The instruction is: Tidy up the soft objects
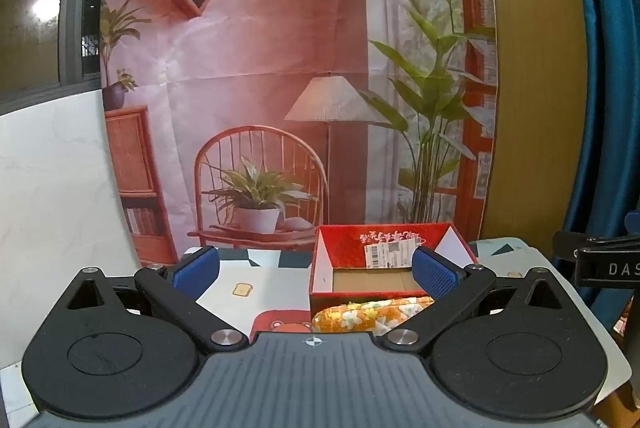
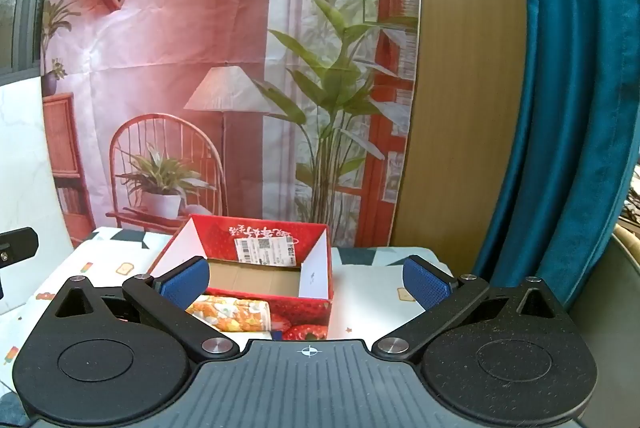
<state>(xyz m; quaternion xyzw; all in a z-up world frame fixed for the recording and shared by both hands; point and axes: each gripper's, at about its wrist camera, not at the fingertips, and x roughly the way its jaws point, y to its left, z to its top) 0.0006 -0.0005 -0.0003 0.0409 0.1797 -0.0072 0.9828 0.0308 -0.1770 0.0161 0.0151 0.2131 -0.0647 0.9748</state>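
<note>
One rolled floral cloth (image 1: 370, 314) lies on its side on the bench (image 2: 368, 312), its long axis running left to right along the near wall of a red cardboard box (image 1: 348, 248), just beside it; whether they touch I cannot tell. In the right wrist view the roll's open end (image 2: 260, 314) faces right. The box stands open, bare cardboard floor showing, a shipping label on its far inner wall. A pale cloth printed with small toast and bear pictures covers the bench. Behind hang a printed backdrop (image 1: 280, 68) of a chair, lamp and plants, a yellow wall panel and a blue curtain (image 2: 568, 88). Both the left gripper (image 1: 316, 270) and the right gripper (image 2: 306, 282) are spread wide and hold nothing, blue pads clear of roll and box.
</note>
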